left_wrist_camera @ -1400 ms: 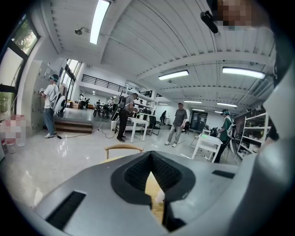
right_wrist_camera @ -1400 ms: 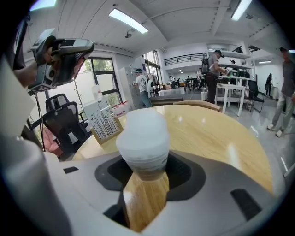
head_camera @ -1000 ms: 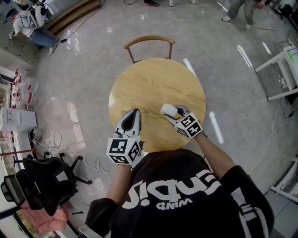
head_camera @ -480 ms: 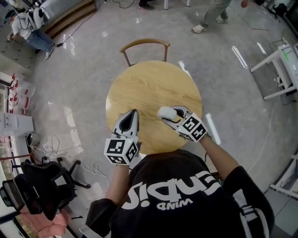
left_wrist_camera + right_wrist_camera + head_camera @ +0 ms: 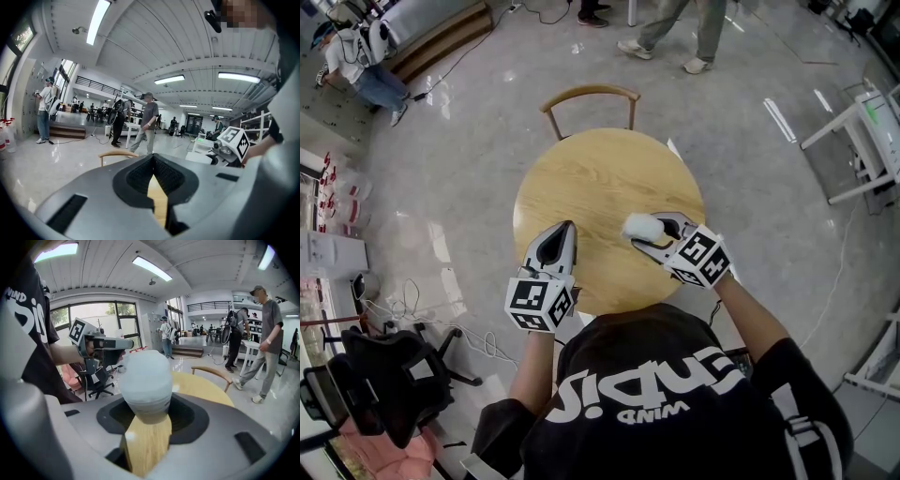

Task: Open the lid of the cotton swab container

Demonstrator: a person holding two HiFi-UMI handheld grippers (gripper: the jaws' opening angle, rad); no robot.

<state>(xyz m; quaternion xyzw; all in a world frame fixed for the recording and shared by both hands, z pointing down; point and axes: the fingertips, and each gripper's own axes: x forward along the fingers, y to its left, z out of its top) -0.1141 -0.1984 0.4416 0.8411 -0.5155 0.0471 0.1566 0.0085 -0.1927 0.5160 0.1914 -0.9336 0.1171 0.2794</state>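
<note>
Clamped in right gripper (image 5: 652, 229) jaws over front-right of bench (image 5: 600, 169): container (image 5: 641, 226), far end sticking out clear, presumably to brace it for opening; left gripper (image 5: 565, 228) jaws shut, empty, parked alongside, well apart.

Lab hall: strip lights (image 5: 239, 77), worktables (image 5: 847, 126), trailing cables (image 5: 492, 330).
</note>
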